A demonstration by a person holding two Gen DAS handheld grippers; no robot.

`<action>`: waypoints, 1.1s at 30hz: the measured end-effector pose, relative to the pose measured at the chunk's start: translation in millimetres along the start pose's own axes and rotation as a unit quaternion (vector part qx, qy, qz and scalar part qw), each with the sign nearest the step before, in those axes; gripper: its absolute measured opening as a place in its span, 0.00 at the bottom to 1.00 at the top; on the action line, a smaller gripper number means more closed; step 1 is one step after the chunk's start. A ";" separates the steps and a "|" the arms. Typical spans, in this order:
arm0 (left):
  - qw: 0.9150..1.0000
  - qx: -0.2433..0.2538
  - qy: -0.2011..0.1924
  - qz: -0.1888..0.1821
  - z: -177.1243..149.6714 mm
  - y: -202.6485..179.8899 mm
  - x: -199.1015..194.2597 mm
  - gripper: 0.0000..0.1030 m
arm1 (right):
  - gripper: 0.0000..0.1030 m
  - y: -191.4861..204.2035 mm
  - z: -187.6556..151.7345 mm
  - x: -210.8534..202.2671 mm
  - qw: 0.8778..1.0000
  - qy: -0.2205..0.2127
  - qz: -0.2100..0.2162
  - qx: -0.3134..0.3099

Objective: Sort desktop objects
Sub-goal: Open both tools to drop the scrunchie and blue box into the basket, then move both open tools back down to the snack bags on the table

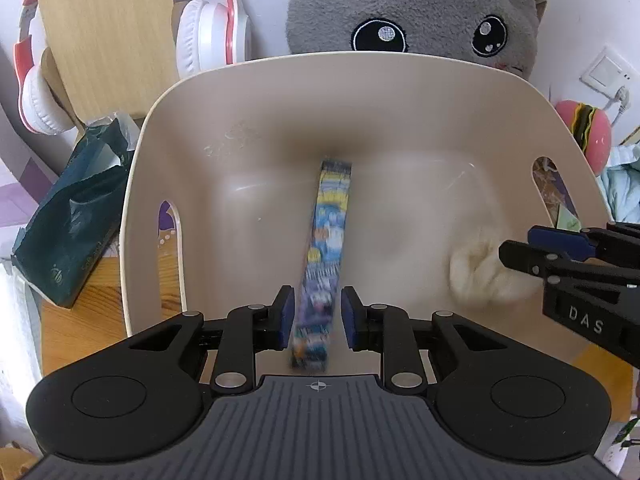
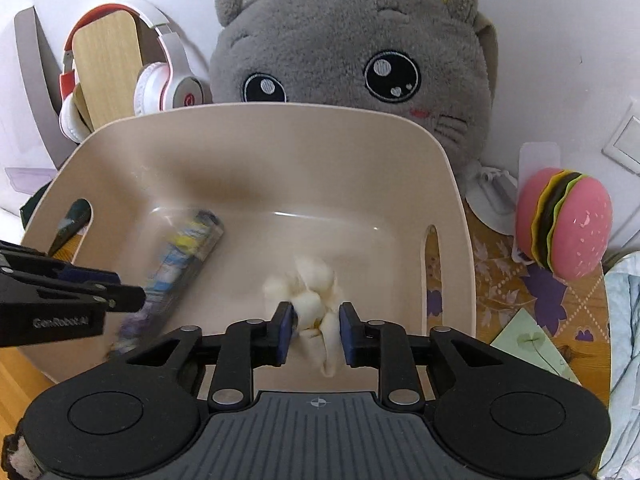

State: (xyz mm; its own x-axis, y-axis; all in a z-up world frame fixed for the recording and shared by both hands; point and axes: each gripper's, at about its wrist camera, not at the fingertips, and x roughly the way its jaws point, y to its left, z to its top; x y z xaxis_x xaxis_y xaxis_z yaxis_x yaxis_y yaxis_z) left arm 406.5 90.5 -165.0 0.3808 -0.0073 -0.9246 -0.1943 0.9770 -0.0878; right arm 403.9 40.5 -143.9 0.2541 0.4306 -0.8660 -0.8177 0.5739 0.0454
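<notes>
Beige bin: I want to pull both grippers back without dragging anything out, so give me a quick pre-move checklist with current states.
1. Blue patterned box inside the beige bin: ok; it is blurred.
2. Left gripper free of the box: ok; gaps show beside both pads.
3. White fluffy item over the bin: ok.
4. Right gripper free of the fluffy item: cannot tell; the jaws stand apart, but the item's lower end sits between the pads, close to them.
5. Grippers clear of each other: ok; a gap separates them in both views.
6. Items settled on the bin floor: cannot tell.
</notes>
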 end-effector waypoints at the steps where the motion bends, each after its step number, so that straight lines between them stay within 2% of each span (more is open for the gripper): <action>1: 1.000 -0.002 0.000 0.001 1.1 -0.4 -2.5 0.30 | 0.37 0.0 -1.1 -0.7 1.000 -0.001 -0.003 -0.002; 3: 1.000 -0.002 -0.006 0.003 2.3 -0.7 -10.0 0.42 | 0.41 -1.0 -3.4 -5.6 1.000 -0.007 0.001 -0.002; 4: 1.000 0.001 -0.014 0.007 1.9 -0.8 -15.8 0.50 | 0.48 -1.2 -3.9 -8.8 1.000 -0.009 0.007 -0.002; 5: 1.000 0.005 -0.023 0.010 3.8 -2.3 -20.7 0.56 | 0.64 -0.6 -4.4 -13.6 1.000 -0.012 0.008 -0.003; 7: 0.999 0.011 -0.041 0.010 2.3 -1.2 -34.4 0.61 | 0.77 0.2 -4.8 -27.6 1.000 -0.028 0.003 -0.005; 9: 0.999 0.016 -0.050 0.005 1.7 1.4 -47.0 0.64 | 0.78 0.7 -6.0 -43.4 0.999 -0.044 0.014 -0.009; 12: 0.998 0.022 -0.059 -0.003 -1.6 5.6 -66.2 0.65 | 0.98 -0.6 -9.4 -66.2 0.998 -0.065 0.021 -0.012; 17: 0.997 0.028 -0.076 -0.005 -18.6 11.2 -98.3 0.69 | 1.00 -4.1 -28.1 -106.9 0.994 -0.106 0.024 -0.031; 21: 0.997 0.042 -0.067 -0.023 -41.4 11.1 -113.7 0.72 | 1.00 -5.1 -50.6 -131.9 0.990 -0.120 0.035 -0.059; 28: 0.993 0.097 -0.031 -0.057 -82.6 -8.0 -119.9 0.72 | 1.00 10.5 -93.1 -147.6 0.984 -0.099 0.044 -0.144; 33: 0.987 0.150 -0.005 -0.056 -105.2 -23.6 -108.7 0.72 | 1.00 23.6 -116.8 -143.9 0.976 -0.076 0.031 -0.201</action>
State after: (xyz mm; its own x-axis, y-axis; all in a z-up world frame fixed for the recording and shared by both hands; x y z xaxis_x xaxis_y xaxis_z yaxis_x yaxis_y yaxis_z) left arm 274.6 45.9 -101.4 0.3938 -0.1180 -0.9116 0.1258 0.9893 -0.0737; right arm 287.8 -89.2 -76.4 0.2463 0.5713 -0.7829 -0.9627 0.2375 -0.1296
